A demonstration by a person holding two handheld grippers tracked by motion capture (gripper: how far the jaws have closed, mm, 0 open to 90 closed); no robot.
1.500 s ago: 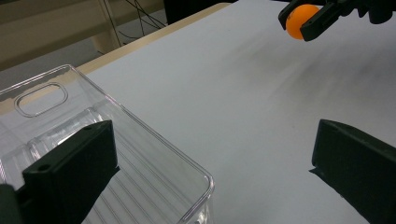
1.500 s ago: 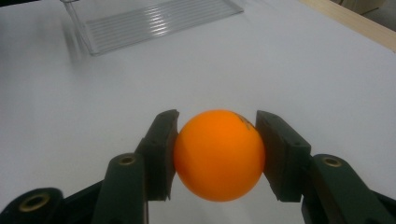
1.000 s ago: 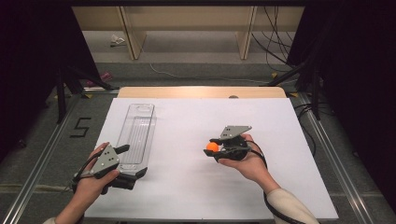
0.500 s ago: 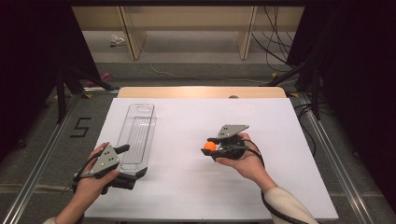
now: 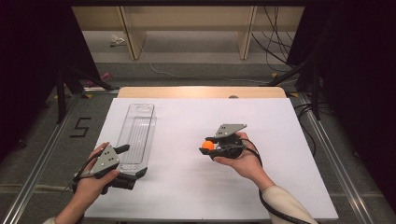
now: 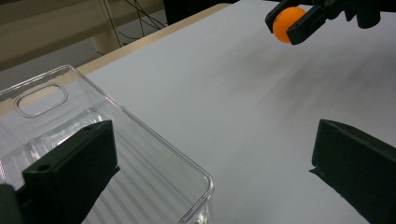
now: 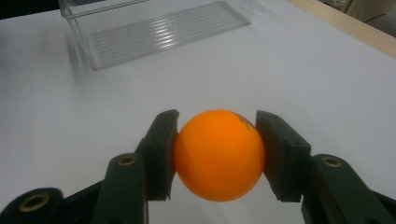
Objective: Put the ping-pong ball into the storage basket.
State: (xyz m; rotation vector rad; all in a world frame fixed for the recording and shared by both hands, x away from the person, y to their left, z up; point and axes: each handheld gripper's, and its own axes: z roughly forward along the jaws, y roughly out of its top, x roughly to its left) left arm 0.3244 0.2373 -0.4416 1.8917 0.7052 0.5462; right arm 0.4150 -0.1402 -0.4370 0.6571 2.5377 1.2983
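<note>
An orange ball (image 5: pixel 208 145) hangs a little above the white table, with my right gripper (image 5: pixel 209 146) shut on it. In the right gripper view the ball (image 7: pixel 217 154) sits squarely between both pads (image 7: pixel 161 140). A long clear plastic tray (image 5: pixel 138 130) lies on the left part of the table, with nothing in it. My left gripper (image 5: pixel 132 162) is open at the tray's near end, one jaw on each side of its near right corner (image 6: pixel 203 179). From the left gripper view, the ball (image 6: pixel 286 24) and the right gripper (image 6: pixel 303 21) show at the upper right.
A white sheet (image 5: pixel 196 186) covers the table, with a wooden edge (image 5: pixel 201 92) at the back. Metal rails (image 5: pixel 327 154) run along both sides. A "5" mark (image 5: pixel 80 127) is on the floor at left. Cables (image 5: pixel 275 42) lie behind.
My right gripper has drifted slightly left with the orange ball, toward the tray. The left gripper has not moved.
</note>
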